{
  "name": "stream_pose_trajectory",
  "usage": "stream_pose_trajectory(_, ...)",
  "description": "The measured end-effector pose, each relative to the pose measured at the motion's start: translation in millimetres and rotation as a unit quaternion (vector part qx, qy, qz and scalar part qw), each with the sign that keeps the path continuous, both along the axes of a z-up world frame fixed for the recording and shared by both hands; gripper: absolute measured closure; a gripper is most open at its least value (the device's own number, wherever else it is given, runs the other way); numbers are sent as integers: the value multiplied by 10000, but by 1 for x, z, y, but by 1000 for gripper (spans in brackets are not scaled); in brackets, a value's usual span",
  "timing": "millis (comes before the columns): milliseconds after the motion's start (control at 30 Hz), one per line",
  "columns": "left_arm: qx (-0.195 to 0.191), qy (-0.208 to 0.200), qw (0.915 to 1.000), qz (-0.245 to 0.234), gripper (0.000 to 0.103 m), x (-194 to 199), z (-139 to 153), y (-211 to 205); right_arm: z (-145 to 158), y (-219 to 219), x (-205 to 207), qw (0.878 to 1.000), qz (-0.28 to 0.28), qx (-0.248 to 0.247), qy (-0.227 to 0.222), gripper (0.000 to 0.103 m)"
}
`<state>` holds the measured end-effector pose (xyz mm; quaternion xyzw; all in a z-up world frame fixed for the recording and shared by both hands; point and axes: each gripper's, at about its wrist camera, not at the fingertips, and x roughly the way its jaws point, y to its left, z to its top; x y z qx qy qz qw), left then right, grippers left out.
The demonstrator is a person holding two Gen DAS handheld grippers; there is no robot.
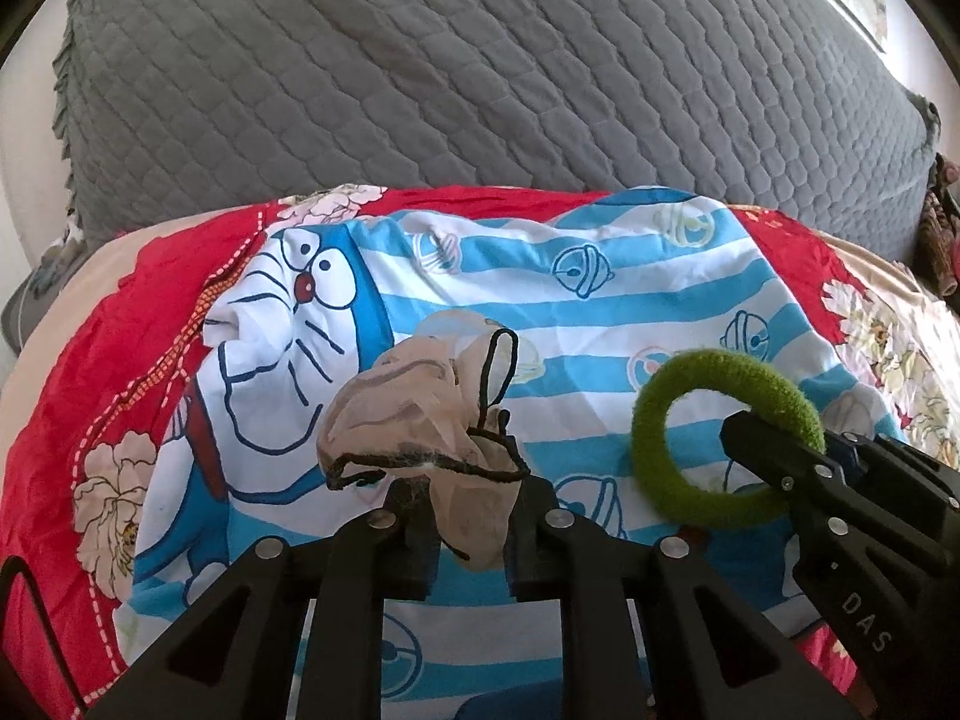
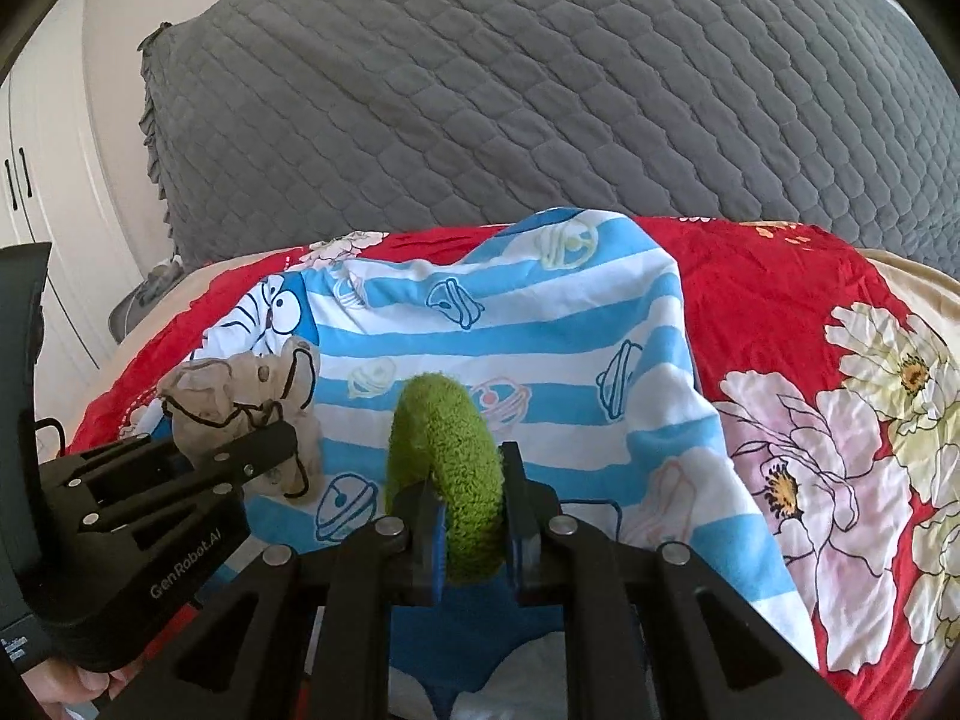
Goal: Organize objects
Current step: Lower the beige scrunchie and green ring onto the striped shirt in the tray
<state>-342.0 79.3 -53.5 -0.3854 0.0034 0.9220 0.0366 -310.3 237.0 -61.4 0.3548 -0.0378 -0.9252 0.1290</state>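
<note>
Left wrist view looks along the left hand-held gripper [image 1: 465, 531], whose jaws stand nearly together with a crumpled beige mesh pouch [image 1: 414, 420] caught between them; the pouch has a thin black drawstring [image 1: 495, 378] looping up from it; it is lifted just over a blue-and-white striped cartoon cloth [image 1: 600, 312] spread on a red floral bedsheet [image 1: 90, 360]; the right hand-held gripper [image 1: 762, 456] comes in from the right side of this view, pinching a fuzzy green hair tie [image 1: 660, 390], whose whole ring shape shows here.

Right wrist view shows the same green hair tie [image 2: 447, 468] edge-on, clamped between the narrow-set fingers of the right hand-held gripper [image 2: 468, 516], with blue pads [image 2: 438, 546] pressing its sides; the left hand-held gripper [image 2: 282, 444] appears at the left with the beige mesh pouch [image 2: 234, 396] bunched at its tip; only this view shows a white cupboard door [image 2: 36, 192] at the far left and a bit of a person's hand [image 2: 66, 687] at the bottom left corner; both views have a grey quilted cover [image 1: 420, 90] behind the sheet.
</note>
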Motion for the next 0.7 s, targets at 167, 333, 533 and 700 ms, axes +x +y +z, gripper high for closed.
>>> stream_pose_trajectory(167,-26,-17,10000,36,79,-3,-2,-2,0,0,0,10000,-20,39,-14,87)
stream_pose_trajectory(333,-49,-36,9999,103,73,-6,-3,-6,0,1,-1,9999,-78,91,-2,87)
stream_pose_trajectory(533,-97,14,9997,225,54,-5,-2,-10,0,2,-1,9998,-120,131,-12,81)
stream_pose_trajectory(700,-64,40,9996,259,42,-1,3,-14,2,3,0,10000,-64,-3,-1,66)
